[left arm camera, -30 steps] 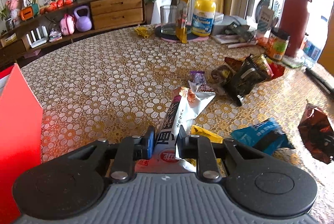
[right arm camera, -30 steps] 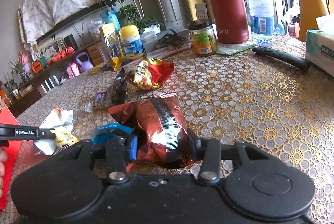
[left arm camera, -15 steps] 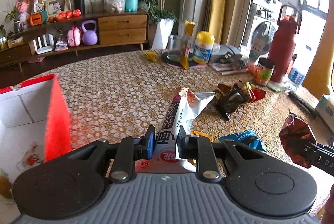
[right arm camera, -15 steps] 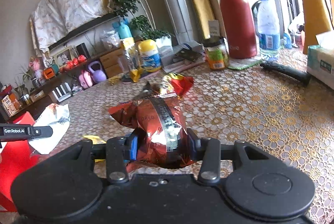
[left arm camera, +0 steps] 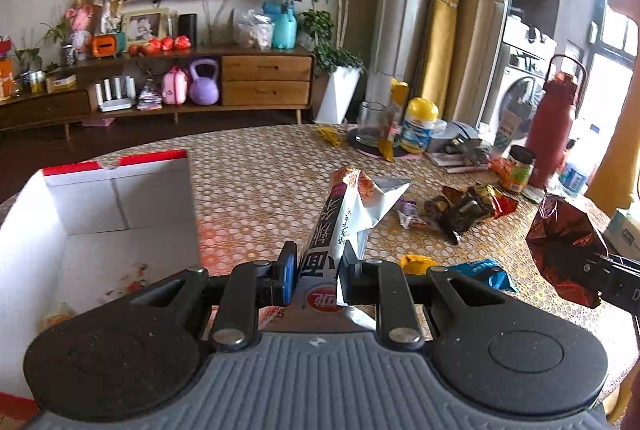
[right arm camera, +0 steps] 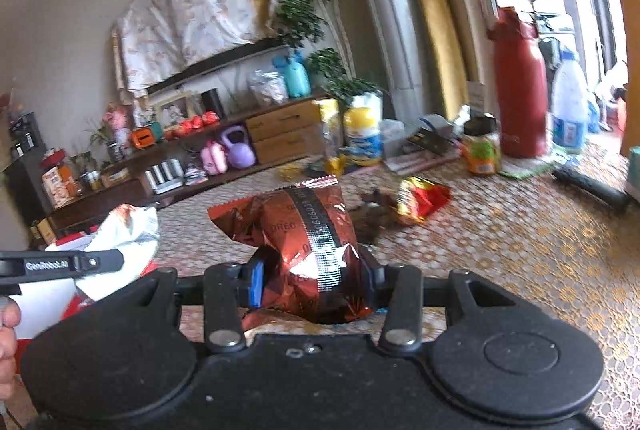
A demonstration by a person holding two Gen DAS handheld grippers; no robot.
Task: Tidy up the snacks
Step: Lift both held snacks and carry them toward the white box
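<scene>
Low in the middle of the left wrist view, your left tool (left arm camera: 318, 264) is closed tight on a long white snack bag (left arm camera: 344, 222). The bag sticks up and away from the tool, above the surface (left arm camera: 256, 181). At the left side of that view sits the red box (left arm camera: 120, 197), open on top and white inside.

Low in the middle of the right wrist view, your right tool (right arm camera: 314, 280) is squeezing a shiny red cookie bag (right arm camera: 308, 234). That bag is up off the surface too. You can also see it at the right edge of the left wrist view.

The job now looks like putting both bags in the box. Bring the white bag right over the open top, with its far end past the wall, then let go. Keep your two tools apart so they do not bump. Do not squeeze the cookie bag harder, or the cookies may break.

More snacks (left arm camera: 468, 207) wait at the middle right of the left wrist view. Your tool hides the near wall of the box. You can see something small and orange inside, low left, but it is too blurry to name.
</scene>
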